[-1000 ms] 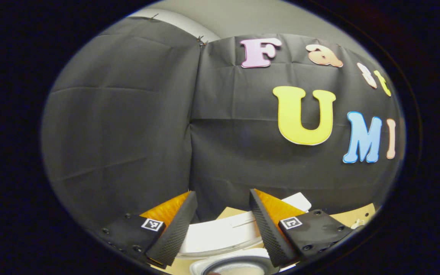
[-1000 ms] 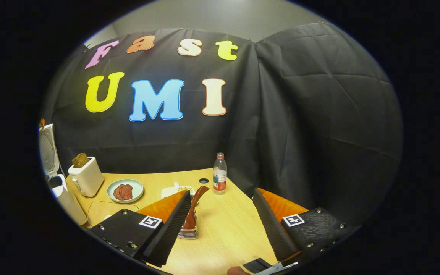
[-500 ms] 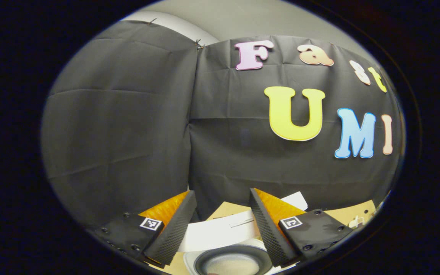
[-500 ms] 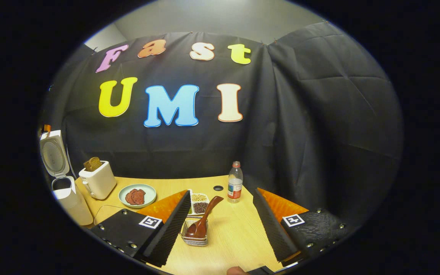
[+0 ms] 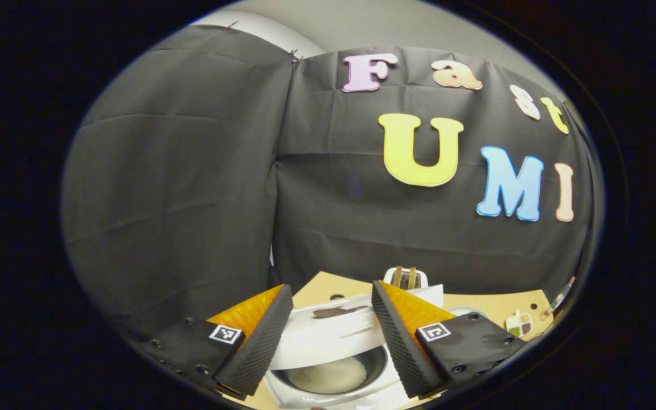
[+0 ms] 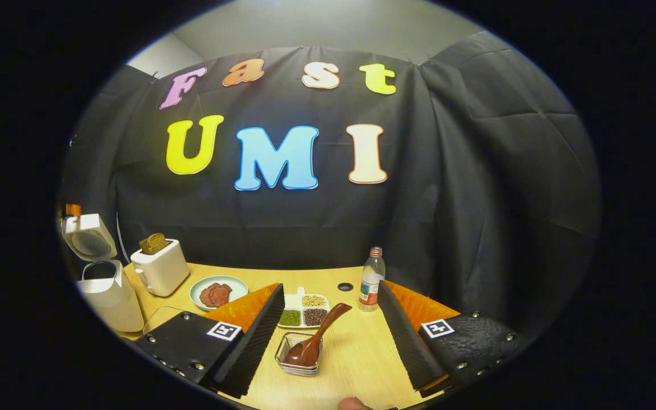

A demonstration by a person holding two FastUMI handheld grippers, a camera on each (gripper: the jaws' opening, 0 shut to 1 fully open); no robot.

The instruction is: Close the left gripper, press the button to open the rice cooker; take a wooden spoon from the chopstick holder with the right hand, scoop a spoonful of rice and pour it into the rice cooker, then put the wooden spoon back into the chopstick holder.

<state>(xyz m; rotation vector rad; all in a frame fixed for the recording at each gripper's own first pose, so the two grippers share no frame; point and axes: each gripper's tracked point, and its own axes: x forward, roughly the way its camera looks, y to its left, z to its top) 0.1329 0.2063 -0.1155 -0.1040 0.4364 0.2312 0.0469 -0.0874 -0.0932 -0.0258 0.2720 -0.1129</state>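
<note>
The white rice cooker (image 5: 333,393) sits just below my left gripper (image 5: 331,287), lid (image 5: 328,336) raised, pale rice showing in its dark pot (image 5: 328,376). That gripper is open and holds nothing. In the right gripper view the cooker (image 6: 109,293) stands at the far left with its lid (image 6: 89,239) up. The brown wooden spoon (image 6: 319,336) leans in the wire chopstick holder (image 6: 298,356), bowl down, handle tilted up to the right. My right gripper (image 6: 331,286) is open, with the holder low between its fingers and neither finger touching it.
A white toaster (image 6: 160,267) with bread stands beside the cooker. On the wooden table (image 6: 356,359) are a plate of meat (image 6: 218,293), a divided dish of beans (image 6: 303,310), a water bottle (image 6: 369,279) and a small hole (image 6: 345,286).
The right gripper has drawn back from the holder, leaving the spoon in it, so more table shows. The left gripper view now takes in the cooker's pot and the toaster.
</note>
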